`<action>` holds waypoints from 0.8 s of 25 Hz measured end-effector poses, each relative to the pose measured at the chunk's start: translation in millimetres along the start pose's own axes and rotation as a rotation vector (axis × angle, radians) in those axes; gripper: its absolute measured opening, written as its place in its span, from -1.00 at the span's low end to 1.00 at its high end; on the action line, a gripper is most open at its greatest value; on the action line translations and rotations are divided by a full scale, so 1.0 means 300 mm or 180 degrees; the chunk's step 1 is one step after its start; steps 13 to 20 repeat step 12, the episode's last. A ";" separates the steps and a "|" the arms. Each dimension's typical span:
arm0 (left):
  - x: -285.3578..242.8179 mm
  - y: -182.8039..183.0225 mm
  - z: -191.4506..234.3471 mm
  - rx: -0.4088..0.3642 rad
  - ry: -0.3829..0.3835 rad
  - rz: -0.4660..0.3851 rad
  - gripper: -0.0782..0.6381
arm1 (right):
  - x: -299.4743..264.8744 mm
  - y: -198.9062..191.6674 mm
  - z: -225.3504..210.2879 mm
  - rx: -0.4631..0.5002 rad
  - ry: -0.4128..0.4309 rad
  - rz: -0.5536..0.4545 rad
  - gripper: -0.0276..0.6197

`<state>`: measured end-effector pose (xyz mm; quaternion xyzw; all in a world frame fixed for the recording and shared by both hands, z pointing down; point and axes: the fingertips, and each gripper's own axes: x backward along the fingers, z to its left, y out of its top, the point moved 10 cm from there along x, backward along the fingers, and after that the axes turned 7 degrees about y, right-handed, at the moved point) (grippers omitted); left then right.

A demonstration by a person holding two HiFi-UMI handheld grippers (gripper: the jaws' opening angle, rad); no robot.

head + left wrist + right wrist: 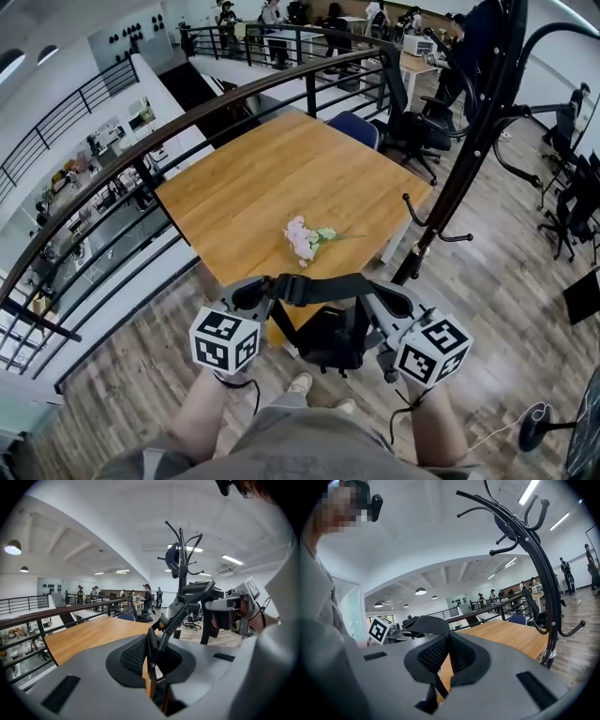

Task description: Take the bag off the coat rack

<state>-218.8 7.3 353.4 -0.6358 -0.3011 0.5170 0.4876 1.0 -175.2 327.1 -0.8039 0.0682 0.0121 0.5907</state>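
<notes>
A black bag (328,342) hangs by its black strap (319,288) between my two grippers, just in front of the person's legs. It is apart from the black coat rack (469,141), which stands to the right. My left gripper (253,292) is shut on the strap's left end and my right gripper (389,302) on its right end. In the left gripper view the jaws (151,644) pinch the strap (187,602), with the rack (180,559) behind. In the right gripper view the jaws (447,651) clamp the strap (426,623), and the rack (543,573) rises at right.
A wooden table (272,178) with a bunch of pink flowers (302,239) stands straight ahead. A black railing (112,169) runs along the left over a drop. Office chairs (412,127) stand behind the rack, and a cable (506,427) lies on the floor at right.
</notes>
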 end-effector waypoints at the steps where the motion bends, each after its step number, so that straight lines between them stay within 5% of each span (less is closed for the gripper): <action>1: -0.001 0.002 0.000 0.0007 -0.0006 0.0003 -0.66 | 0.000 -0.001 -0.002 0.0013 0.0008 0.0002 -0.82; 20: -0.012 -0.014 -0.036 0.0002 -0.0098 0.0066 -0.66 | 0.038 -0.011 -0.008 -0.0022 -0.0032 0.0052 -0.82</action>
